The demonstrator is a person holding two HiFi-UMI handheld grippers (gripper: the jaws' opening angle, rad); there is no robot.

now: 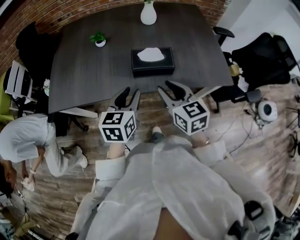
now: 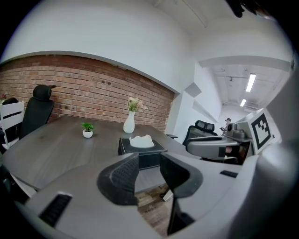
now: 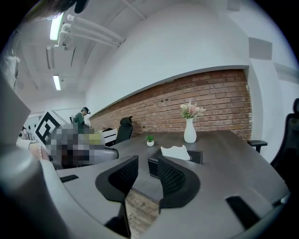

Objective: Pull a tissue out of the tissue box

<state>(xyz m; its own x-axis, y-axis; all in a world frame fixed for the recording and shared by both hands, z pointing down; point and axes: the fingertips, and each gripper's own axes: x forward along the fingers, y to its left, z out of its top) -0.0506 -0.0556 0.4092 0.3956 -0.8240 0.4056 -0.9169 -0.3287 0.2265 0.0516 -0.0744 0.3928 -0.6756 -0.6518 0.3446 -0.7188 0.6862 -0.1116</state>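
- Box (image 1: 153,63) first, since I'm placing everything else off it. It's black and sits flat on the dark table (image 1: 84,75), a little back from the table's near edge.
- The tissue (image 1: 151,54) is white and pokes up, a bit crumpled, out of the slot in the box's top. Nothing's touching it.
- My left gripper (image 1: 131,92) is on the near side of the box, slightly to its left. It's over the wood floor (image 1: 150,115) right at the table's edge and well clear of the box.
- Its fingers (image 2: 122,179) stand apart with a middling gap and nothing between them. Through the gap I just see the box's front and a strip of floor.
- My right gripper (image 1: 164,86) is also on the near side of the box, slightly to its right, about level with the left one and not touching the box either.
- Same deal with its jaws: parted, middling gap, empty. The box shows just past them.
- Both grippers point roughly at the box, tipped down a little.
- A white vase (image 1: 148,14) with flowers stands beyond the box, at the table's far edge.
- A small plant (image 1: 99,39) in a white pot is beyond the box and off to its left.
- A black chair (image 1: 262,58) is off to the box's right, past the table's end.
- A person (image 1: 33,140) in light clothes is crouched on the floor, well to the box's left and nearer my side.
- A brick wall (image 2: 93,93) runs behind it all, on the box's far side.
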